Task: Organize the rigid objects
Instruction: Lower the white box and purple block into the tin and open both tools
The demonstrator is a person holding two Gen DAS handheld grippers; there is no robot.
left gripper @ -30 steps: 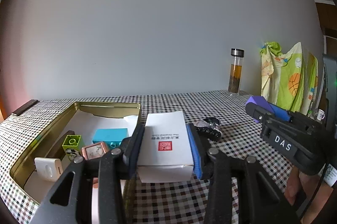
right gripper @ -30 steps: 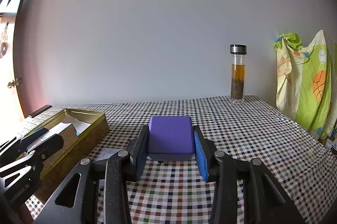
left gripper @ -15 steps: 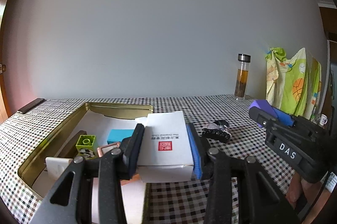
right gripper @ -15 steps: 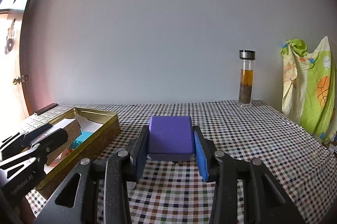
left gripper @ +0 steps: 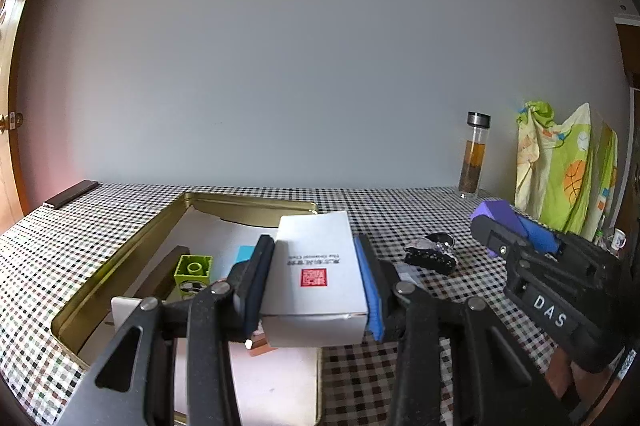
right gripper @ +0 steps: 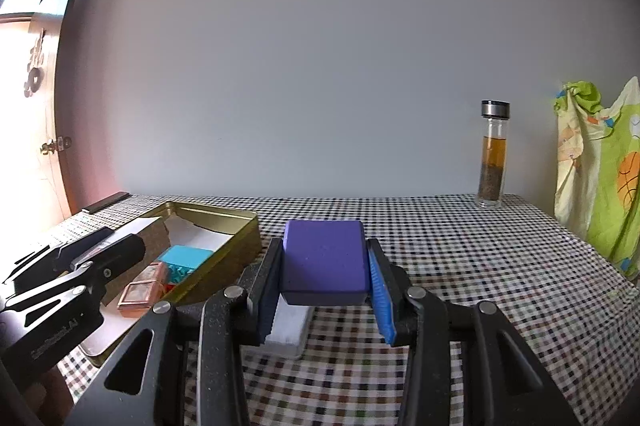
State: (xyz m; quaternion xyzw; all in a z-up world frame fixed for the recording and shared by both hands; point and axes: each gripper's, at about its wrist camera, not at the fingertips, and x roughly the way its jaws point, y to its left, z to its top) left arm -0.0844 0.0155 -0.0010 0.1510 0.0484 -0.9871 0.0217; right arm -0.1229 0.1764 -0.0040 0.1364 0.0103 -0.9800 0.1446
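Compared with a second ago, both tools have travelled to the left, toward the gold tin (left gripper: 120,266): in the left wrist view the tin is now larger and sits more under the carried box, and in the right wrist view it has come from the far left edge to just beside the gripper. I judge this as the carry phase near its end — the next step should be lowering the objects into the tin. Starting at the left, the tin is a shallow metal tray with a shiny brass-coloured rim and a white paper lining; inside lie a green toy brick (left gripper: 193,268) with a round stud, a turquoise brick (right gripper: 185,258), and a small square copper-coloured frame (right gripper: 140,294). Above its right part hangs the left gripper (left gripper: 316,288), closed firmly on the white box (left gripper: 316,266) — a smooth cardboard carton with sharp edges and a red square stamp on top. Further right, a small black object with a shiny part (left gripper: 432,254) rests on the checkered cloth (left gripper: 400,210); I cannot tell what it is. The right gripper (right gripper: 324,282), also closed, pinches the purple block (right gripper: 324,258), a matte rectangular piece with softly rounded corners, held above the cloth just right of the tin. At the far right stands a glass bottle (right gripper: 493,158) with a metal cap.
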